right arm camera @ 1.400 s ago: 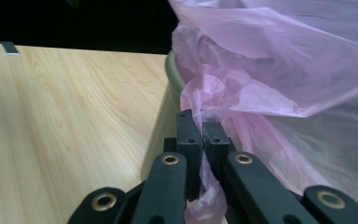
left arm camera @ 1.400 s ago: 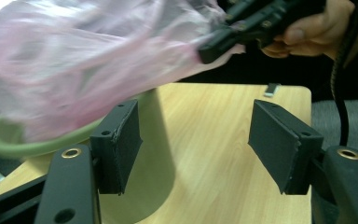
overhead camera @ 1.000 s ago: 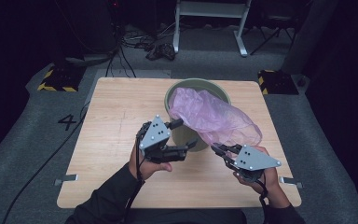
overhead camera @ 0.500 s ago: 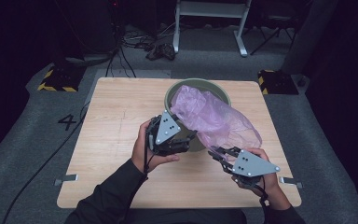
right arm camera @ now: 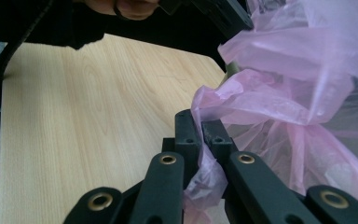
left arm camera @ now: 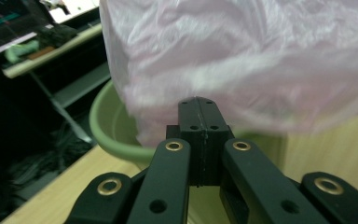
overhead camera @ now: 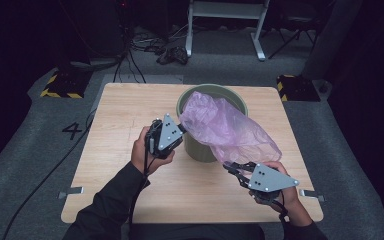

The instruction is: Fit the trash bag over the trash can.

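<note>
Two hand-held grippers on one pink bag at the bin!

One worktop (overhead camera: 120, 150), one green bin (overhead camera: 200, 150) just ahead of both grippers, one pink plastic bag (overhead camera: 230, 130) draped over its rim and spilling toward the right. The left hand-held gripper (left arm camera: 198, 109) has just snapped closed at the bag's edge by the rim, film seemingly pinched there; the right hand-held gripper (right arm camera: 200, 123) is clamped on a bunched corner. My worry: pull them apart too hard and that thin film tears, slips free, or tips the bin.
</note>
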Tool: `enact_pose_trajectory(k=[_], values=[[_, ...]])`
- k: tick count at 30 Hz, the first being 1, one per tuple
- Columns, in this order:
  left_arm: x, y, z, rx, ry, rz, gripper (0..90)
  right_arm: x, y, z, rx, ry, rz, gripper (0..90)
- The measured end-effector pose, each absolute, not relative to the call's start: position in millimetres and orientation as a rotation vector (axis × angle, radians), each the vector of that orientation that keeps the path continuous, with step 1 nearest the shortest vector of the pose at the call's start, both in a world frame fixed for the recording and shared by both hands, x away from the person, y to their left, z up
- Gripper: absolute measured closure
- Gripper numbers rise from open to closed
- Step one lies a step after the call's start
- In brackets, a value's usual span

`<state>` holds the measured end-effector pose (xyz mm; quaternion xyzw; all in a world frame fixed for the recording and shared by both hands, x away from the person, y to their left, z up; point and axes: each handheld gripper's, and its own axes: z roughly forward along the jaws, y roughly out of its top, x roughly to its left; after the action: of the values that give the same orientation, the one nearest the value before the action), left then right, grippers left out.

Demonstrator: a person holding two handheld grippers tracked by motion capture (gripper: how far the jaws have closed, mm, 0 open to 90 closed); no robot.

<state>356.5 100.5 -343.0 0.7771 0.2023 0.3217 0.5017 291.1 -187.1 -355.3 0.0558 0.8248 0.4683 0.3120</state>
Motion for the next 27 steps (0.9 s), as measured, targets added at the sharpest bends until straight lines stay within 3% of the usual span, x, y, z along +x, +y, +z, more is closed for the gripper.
enact_pose_trajectory(k=[4, 7, 15, 21, 23, 27], values=[[332.6, 88.3, -344.9, 1.887, 0.421, 0.672, 49.0, 293.5, -185.2, -357.9, 0.152, 2.18, 1.242, 87.2], [317.8, 81.1, -346.7, 1.869, 0.386, 0.655, 36.3, 291.6, -182.3, -358.6, 0.14, 2.184, 1.235, 87.0], [306.4, 69.2, -336.5, 1.828, 0.34, 0.649, 34.1, 289.1, -178.1, -357.3, 0.11, 2.19, 1.22, 86.9], [324.4, 54.7, -338.1, 1.914, 0.331, 0.693, 39.5, 289.0, -175.9, -357.4, 0.099, 2.201, 1.211, 86.6], [334.0, 54.7, -340.1, 1.931, 0.353, 0.71, 46.3, 288.8, -175.0, -357.6, 0.093, 2.2, 1.209, 86.4], [348.8, 60.2, -342.7, 1.95, 0.352, 0.698, 71.7, 287.4, -174.9, -358.1, 0.09, 2.201, 1.203, 86.2]])
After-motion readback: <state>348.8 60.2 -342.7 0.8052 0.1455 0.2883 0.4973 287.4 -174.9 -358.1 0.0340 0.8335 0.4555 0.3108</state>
